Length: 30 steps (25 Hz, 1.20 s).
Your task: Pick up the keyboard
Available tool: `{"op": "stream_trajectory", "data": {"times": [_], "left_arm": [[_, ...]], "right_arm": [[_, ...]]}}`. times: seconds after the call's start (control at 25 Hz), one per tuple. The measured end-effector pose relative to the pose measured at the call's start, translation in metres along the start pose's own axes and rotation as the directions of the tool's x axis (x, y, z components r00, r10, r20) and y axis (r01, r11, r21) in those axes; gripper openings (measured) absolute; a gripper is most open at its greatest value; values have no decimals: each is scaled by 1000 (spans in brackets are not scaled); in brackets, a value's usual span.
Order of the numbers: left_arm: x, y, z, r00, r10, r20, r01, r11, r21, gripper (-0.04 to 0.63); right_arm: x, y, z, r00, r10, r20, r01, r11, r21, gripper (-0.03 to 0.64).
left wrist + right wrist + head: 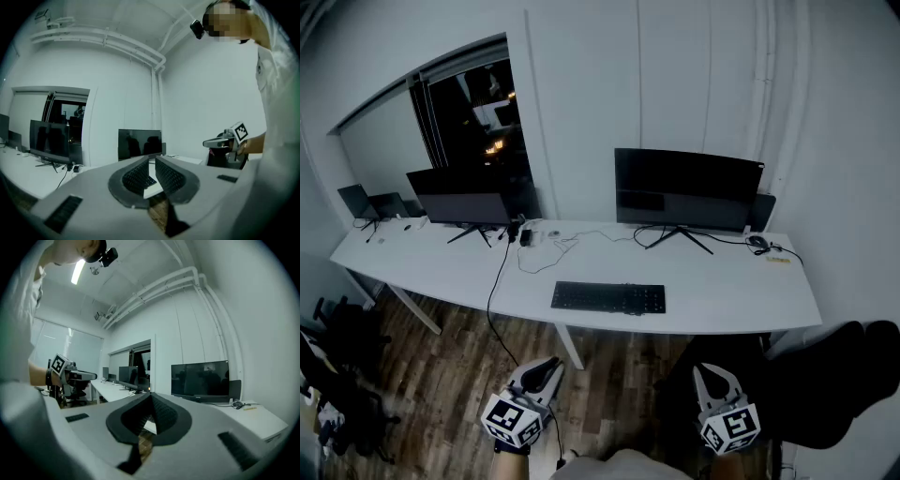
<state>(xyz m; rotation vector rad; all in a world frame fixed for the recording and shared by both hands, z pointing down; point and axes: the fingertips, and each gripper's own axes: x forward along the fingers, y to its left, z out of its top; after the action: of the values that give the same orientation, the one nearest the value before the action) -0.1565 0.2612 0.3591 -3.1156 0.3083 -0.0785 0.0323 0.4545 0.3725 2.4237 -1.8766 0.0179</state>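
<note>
2 moves come first: the left hand-held gripper [546, 364] and right hand-held gripper [715, 373], jaws together and empty, well short of the surface [722, 291], should spread, then reach level for the keyboard [607, 298] lying near the surface's front edge.

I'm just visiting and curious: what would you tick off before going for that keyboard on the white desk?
1. The keyboard is in view, flat near the front edge of the desk: ok.
2. Nothing lies on it: ok.
3. The left tool and right tool are empty: ok.
4. Jaws apart enough to take it: not ok, both are shut.
5. Tools at the keyboard: not ok, both hang short of the desk, over the floor.
6. Keyboard free of any cable: cannot tell.
</note>
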Motion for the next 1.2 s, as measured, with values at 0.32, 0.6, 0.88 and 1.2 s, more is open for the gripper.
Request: {"op": "stream_trajectory", "data": {"times": [0.32, 0.6, 0.88, 1.2], "left_arm": [[-9, -16, -4, 1000, 5, 8, -5, 1000, 5, 40], [-18, -29, 1, 1000, 17, 1, -17, 1000, 6, 40], [-24, -36, -7, 1000, 8, -2, -8, 1000, 15, 40], [-18, -37, -22, 998, 11, -68, -12, 1000, -7, 40]], "right_arm": [[-15, 2, 0, 1000, 24, 10, -24, 1000, 0, 0], [-25, 6, -3, 999, 37, 22, -37, 999, 16, 0], [-33, 8, -14, 998, 67, 3, -67, 996, 65, 3], [-15, 18, -37, 989, 125, -81, -125, 992, 11, 5]]}}
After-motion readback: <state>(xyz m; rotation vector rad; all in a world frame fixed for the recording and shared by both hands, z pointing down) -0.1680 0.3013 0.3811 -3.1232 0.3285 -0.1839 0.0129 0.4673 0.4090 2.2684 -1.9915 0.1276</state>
